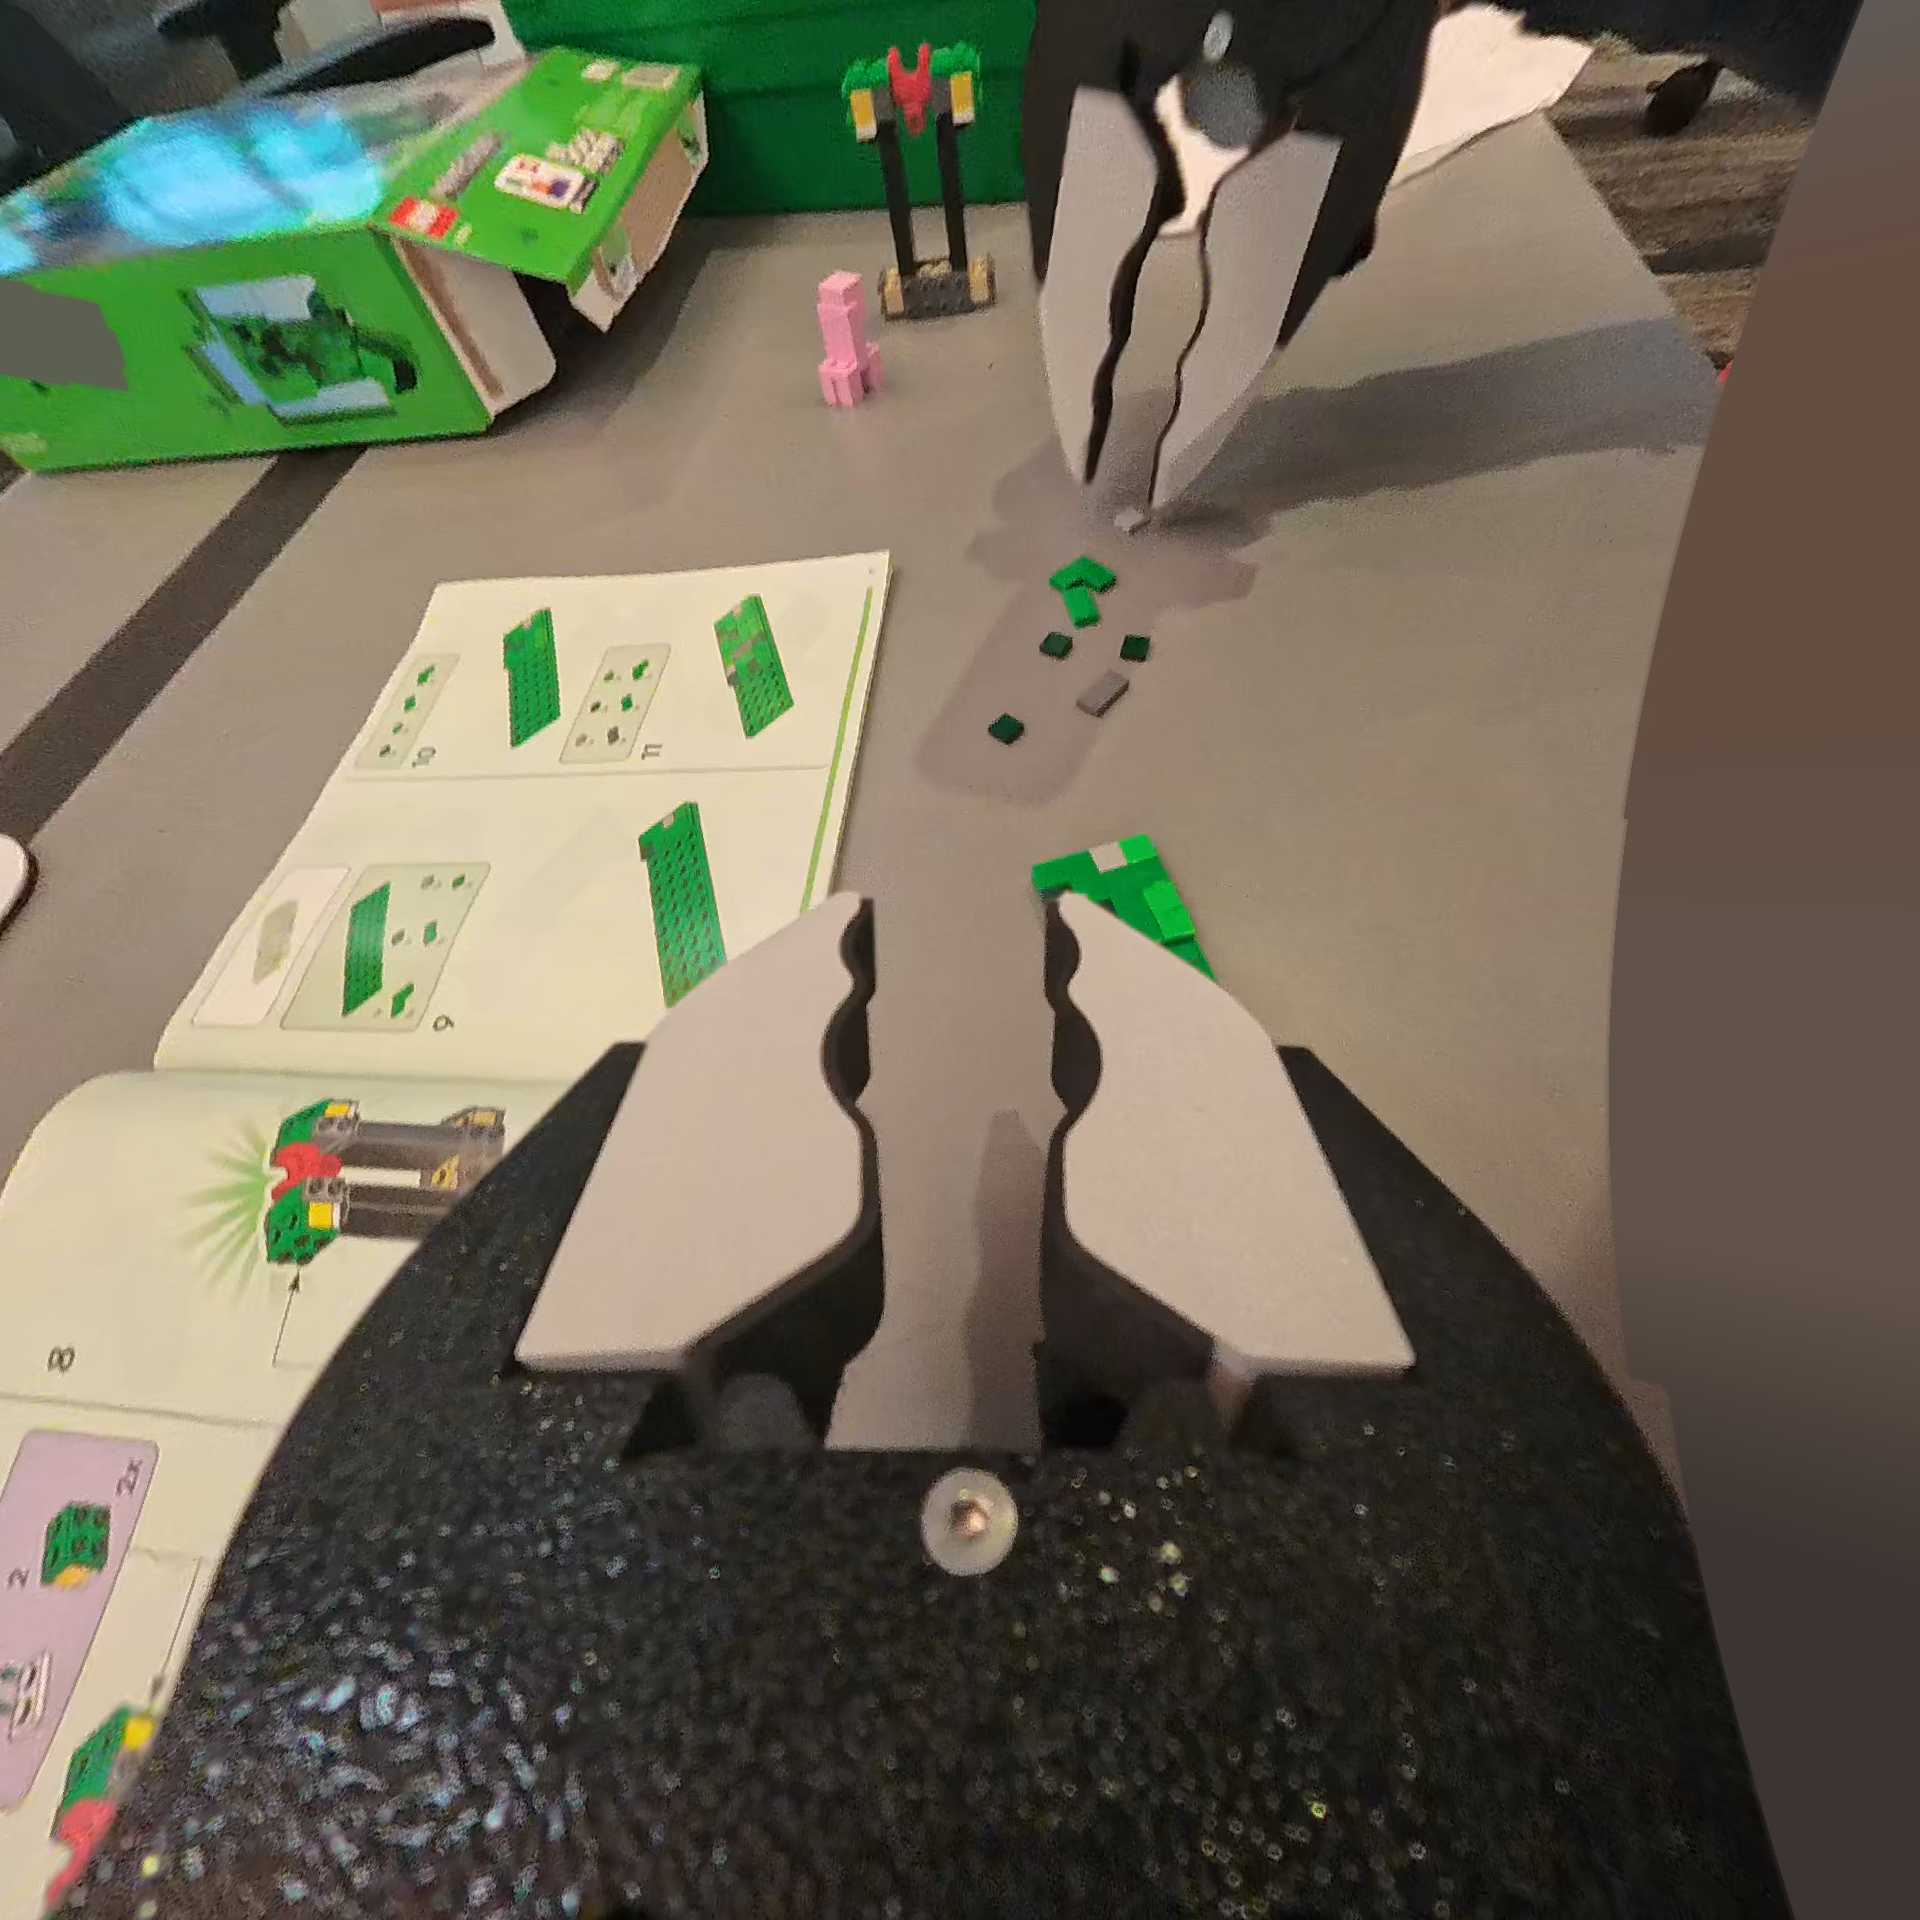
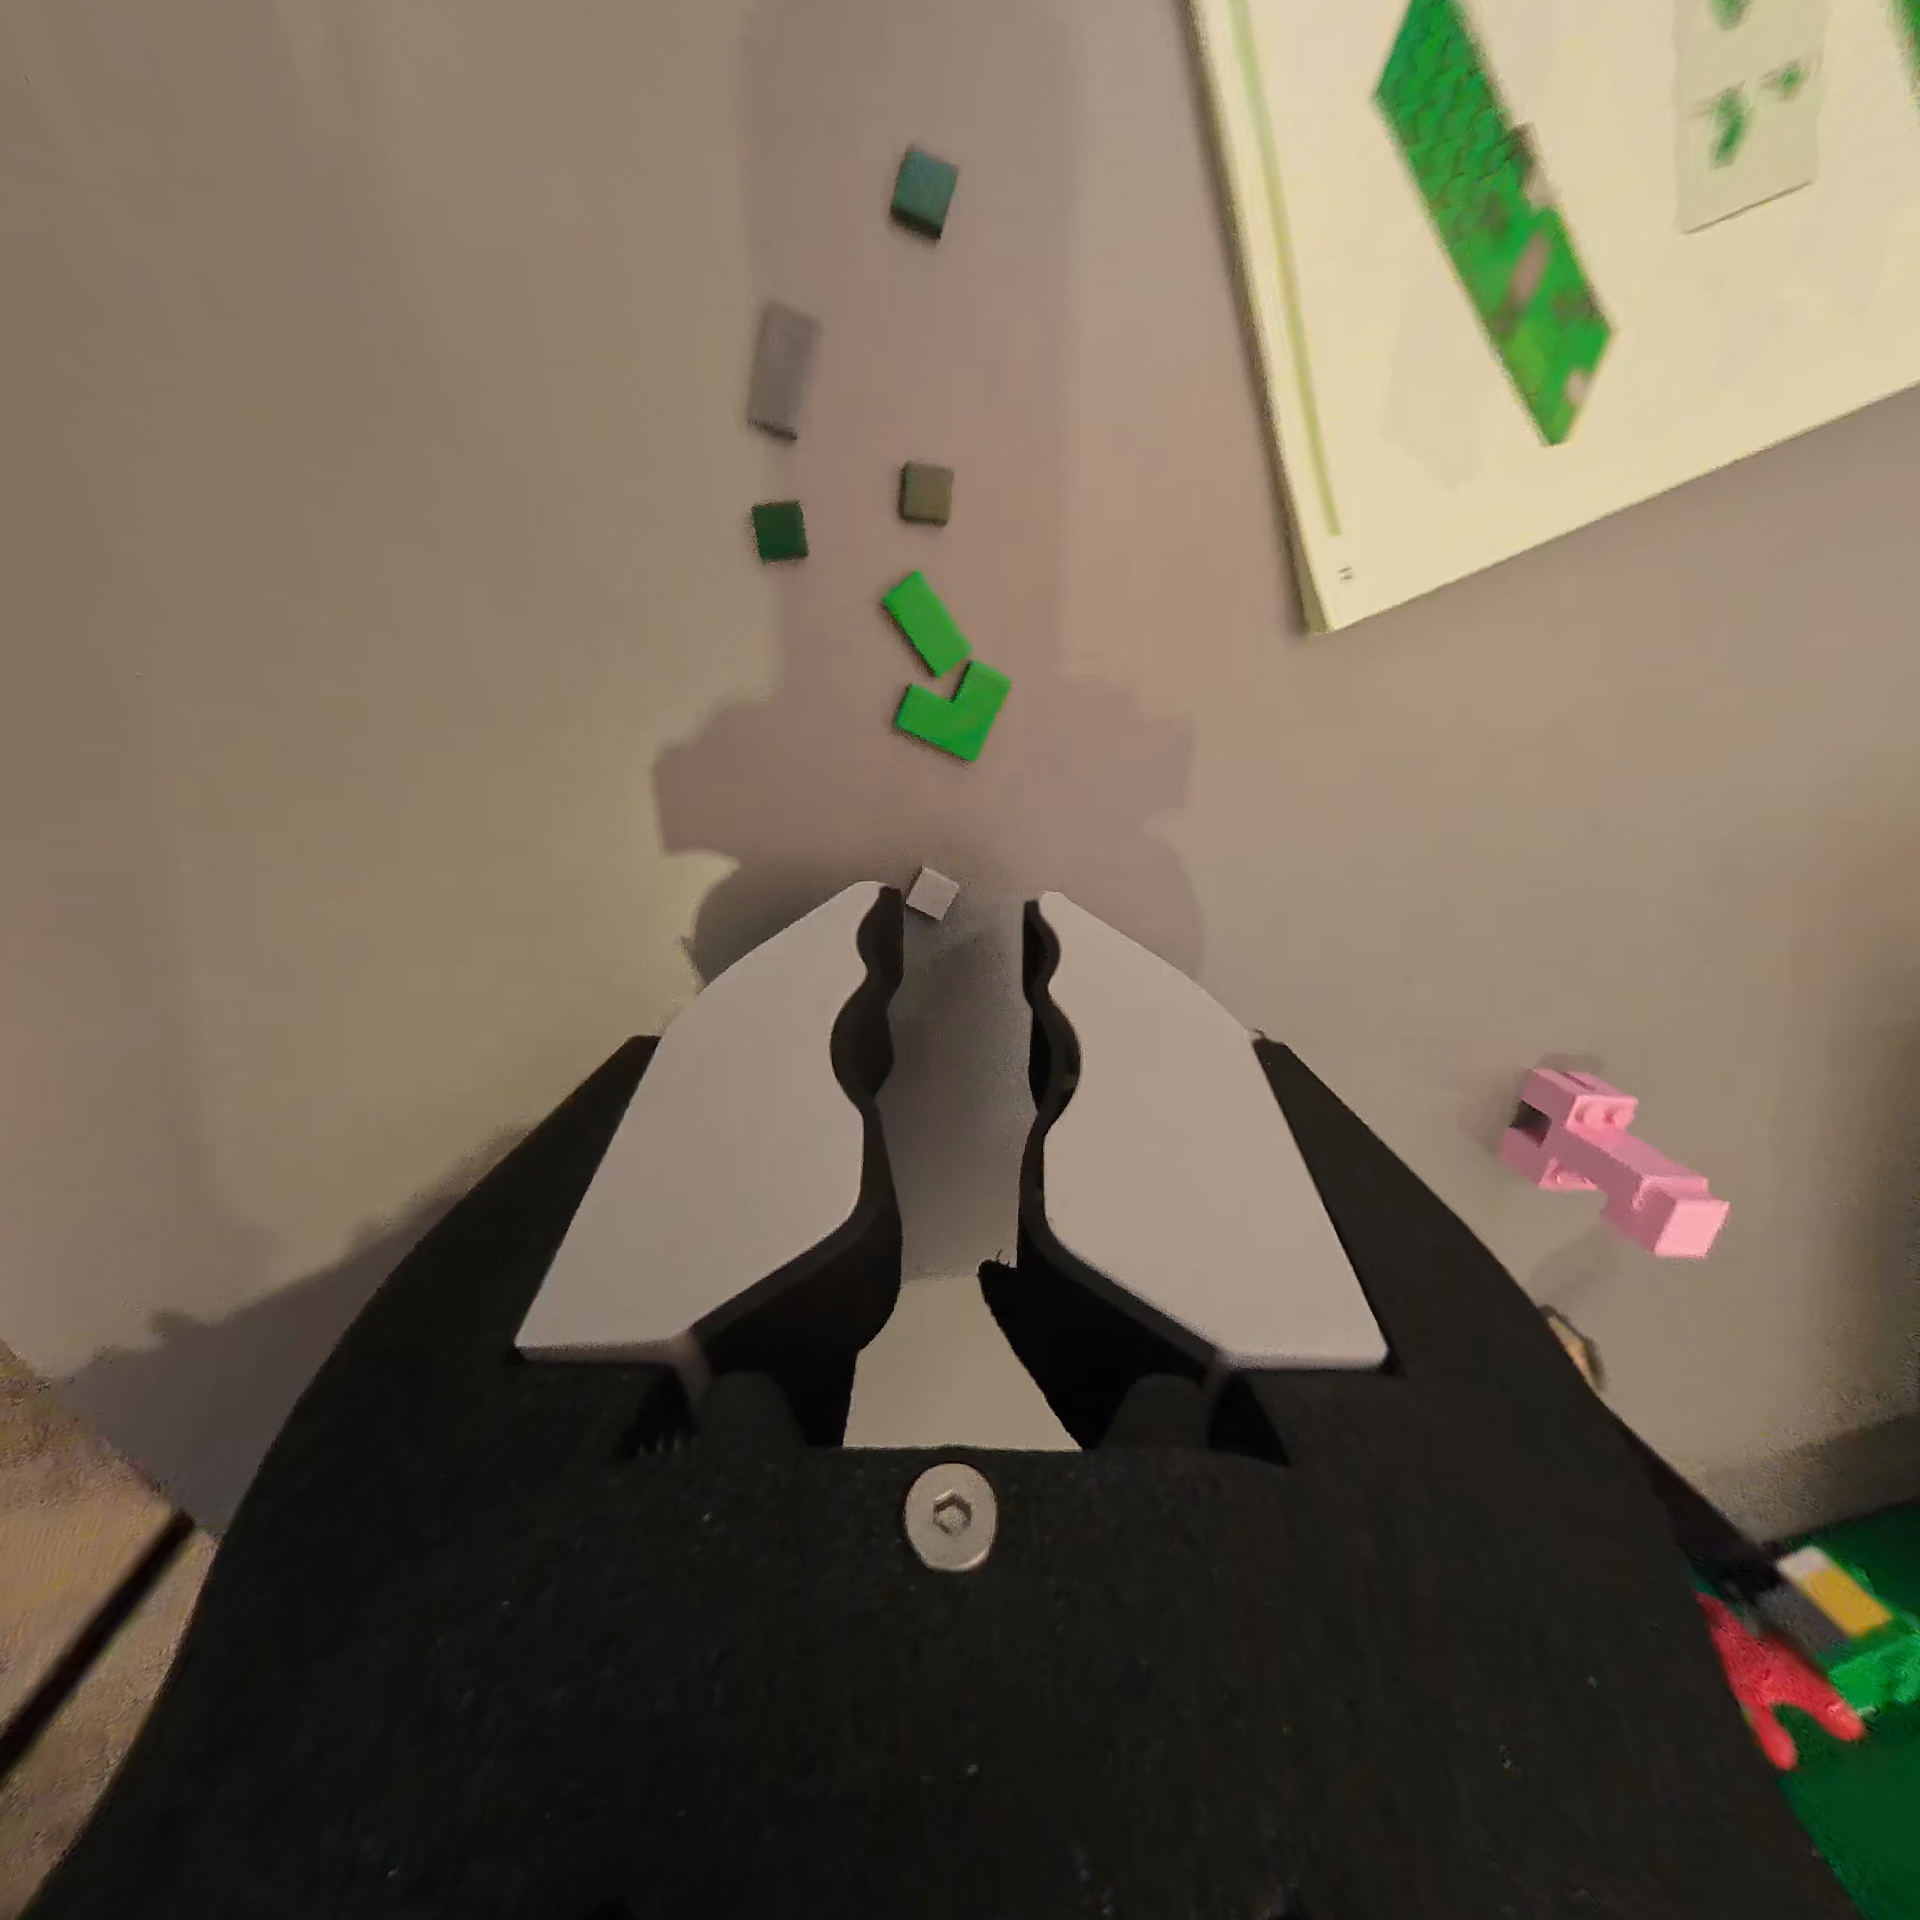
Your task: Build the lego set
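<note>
Right tongs apart, tips at small grey tile, mid-worktop. Left tongs apart, empty, beside partly tiled green plate. Black-legged build and pink figure done near far edge. Loose tiles remain unplaced; booklet open.

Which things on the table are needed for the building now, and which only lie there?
Needed: small grey tile at right gripper; loose green tiles; green plate; instruction booklet; left gripper.
Only lying: pink figure; green box; finished tower.
</note>
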Demonstrator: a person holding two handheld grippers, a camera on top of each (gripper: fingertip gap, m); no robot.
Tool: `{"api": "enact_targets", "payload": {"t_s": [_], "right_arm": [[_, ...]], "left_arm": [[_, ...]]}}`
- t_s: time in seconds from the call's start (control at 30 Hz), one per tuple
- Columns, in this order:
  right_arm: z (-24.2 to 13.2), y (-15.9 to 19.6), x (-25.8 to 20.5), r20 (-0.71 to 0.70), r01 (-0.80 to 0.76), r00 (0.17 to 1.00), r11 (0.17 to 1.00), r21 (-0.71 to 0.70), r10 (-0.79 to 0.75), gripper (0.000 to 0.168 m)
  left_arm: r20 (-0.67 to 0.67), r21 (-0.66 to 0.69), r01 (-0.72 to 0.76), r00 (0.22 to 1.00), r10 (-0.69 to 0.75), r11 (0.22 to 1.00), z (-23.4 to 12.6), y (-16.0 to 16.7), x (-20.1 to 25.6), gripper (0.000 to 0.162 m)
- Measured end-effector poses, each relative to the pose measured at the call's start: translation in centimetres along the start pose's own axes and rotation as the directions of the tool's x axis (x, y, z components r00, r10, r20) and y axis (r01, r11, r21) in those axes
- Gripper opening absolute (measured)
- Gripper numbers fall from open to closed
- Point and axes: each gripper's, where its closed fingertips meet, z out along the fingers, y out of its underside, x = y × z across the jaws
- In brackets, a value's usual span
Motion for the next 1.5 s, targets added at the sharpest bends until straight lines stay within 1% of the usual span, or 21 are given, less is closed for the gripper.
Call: {"api": "enact_targets", "payload": {"t_s": [0.1, 0.17, 0.2, 0.27, 0.33, 0.37, 0.43, 0.53, 0.6, 0.67, 0.73, 0.83, 0.97, 1.07, 1.13, 1.2, 1.27, 1.33, 1.4, 1.43, 1.5], "right_arm": [[-1.7, -1.4, 0.6, -0.054, -0.085, 0.994, 0.976, 0.201, 0.098, 0.024], [-2.5, -2.6, 1.0, -0.083, -0.124, 0.983, 0.927, 0.353, 0.163, 0.025], [-2.8, -3.2, 1.0, -0.074, -0.149, 0.977, 0.894, 0.422, 0.197, 0.026], [-2.7, -4.2, 0.5, 0.004, -0.226, 0.965, 0.823, 0.521, 0.263, 0.028], [-2.5, -5.2, 0.4, 0.091, -0.306, 0.944, 0.738, 0.602, 0.318, 0.030], [-2.6, -5.7, 0.5, 0.114, -0.325, 0.936, 0.693, 0.644, 0.334, 0.030], [-2.8, -6.4, 1.4, 0.106, -0.328, 0.923, 0.612, 0.720, 0.369, 0.030], [-3.4, -6.6, 2.7, 0.061, -0.289, 0.905, 0.506, 0.813, 0.421, 0.030], [-3.8, -6.7, 2.7, 0.049, -0.267, 0.905, 0.474, 0.839, 0.423, 0.029], [-4.3, -6.7, 2.6, 0.024, -0.235, 0.905, 0.453, 0.860, 0.424, 0.028], [-4.4, -6.9, 2.3, 0.031, -0.224, 0.912, 0.435, 0.872, 0.409, 0.028], [-4.3, -7.4, 1.3, 0.059, -0.217, 0.935, 0.434, 0.875, 0.349, 0.029], [-4.0, -8.6, -0.6, 0.045, -0.156, 0.969, 0.466, 0.871, 0.241, 0.033], [-3.4, -9.9, -1.8, 0.042, -0.132, 0.982, 0.503, 0.854, 0.186, 0.048], [-3.0, -10.8, -2.7, -0.032, -0.043, 0.991, 0.536, 0.843, 0.130, 0.051], [-2.5, -11.5, -3.3, -0.168, 0.095, 0.983, 0.579, 0.810, 0.073, 0.052], [-2.1, -12.2, -3.8, -0.320, 0.242, 0.947, 0.618, 0.748, 0.016, 0.053], [-1.4, -12.7, -4.0, -0.466, 0.381, 0.883, 0.662, 0.646, -0.054, 0.053], [-0.6, -13.0, -3.9, -0.592, 0.494, 0.797, 0.692, 0.527, -0.118, 0.051], [-0.4, -13.2, -3.6, -0.655, 0.543, 0.743, 0.696, 0.469, -0.138, 0.047], [-0.5, -13.4, -2.9, -0.762, 0.604, 0.630, 0.712, 0.359, -0.150, 0.034]], "left_arm": [[0.006, -0.052, 0.065, 0.998, -0.065, 0.997, -0.6, 0.9, 1.1, 0.037], [-0.003, -0.085, 0.097, 0.995, -0.097, 0.992, -0.7, 1.7, 2.5, 0.040], [-0.011, -0.099, 0.103, 0.994, -0.105, 0.990, -0.6, 2.0, 3.2, 0.037], [-0.016, -0.130, 0.125, 0.992, -0.128, 0.984, -0.5, 2.6, 4.4, 0.030], [0.005, -0.156, 0.149, 0.989, -0.150, 0.977, -0.3, 2.9, 4.9, 0.030], [0.019, -0.170, 0.160, 0.987, -0.159, 0.972, -0.2, 3.1, 5.0, 0.034], [0.047, -0.204, 0.166, 0.986, -0.160, 0.965, 0.0, 3.6, 5.0, 0.039], [0.093, -0.288, 0.140, 0.989, -0.118, 0.947, 0.3, 4.6, 4.9, 0.046], [0.117, -0.322, 0.131, 0.988, -0.098, 0.938, 0.4, 5.1, 4.7, 0.045], [0.131, -0.321, 0.152, 0.985, -0.115, 0.935, 0.6, 5.0, 4.7, 0.040], [0.130, -0.316, 0.176, 0.981, -0.141, 0.932, 0.9, 5.0, 4.8, 0.036], [0.117, -0.316, 0.188, 0.980, -0.159, 0.930, 1.1, 4.9, 4.8, 0.032], [0.122, -0.276, 0.127, 0.988, -0.097, 0.953, 1.3, 4.3, 4.0, 0.031], [0.106, -0.208, 0.083, 0.992, -0.062, 0.975, 1.4, 3.1, 3.7, 0.031], [0.092, -0.170, 0.096, 0.993, -0.081, 0.981, 1.5, 2.3, 3.5, 0.031], [0.057, -0.133, 0.156, 0.987, -0.149, 0.979, 1.6, 1.7, 3.5, 0.031], [0.013, -0.081, 0.232, 0.973, -0.232, 0.969, 1.7, 0.9, 3.5, 0.031], [-0.021, -0.026, 0.300, 0.953, -0.301, 0.954, 1.6, 0.1, 3.3, 0.031], [-0.033, 0.009, 0.336, 0.941, -0.336, 0.942, 1.6, -0.4, 3.0, 0.031], [-0.041, 0.023, 0.347, 0.937, -0.346, 0.937, 1.6, -0.6, 3.0, 0.031], [-0.066, 0.048, 0.366, 0.930, -0.363, 0.929, 1.6, -1.1, 3.1, 0.031]]}}
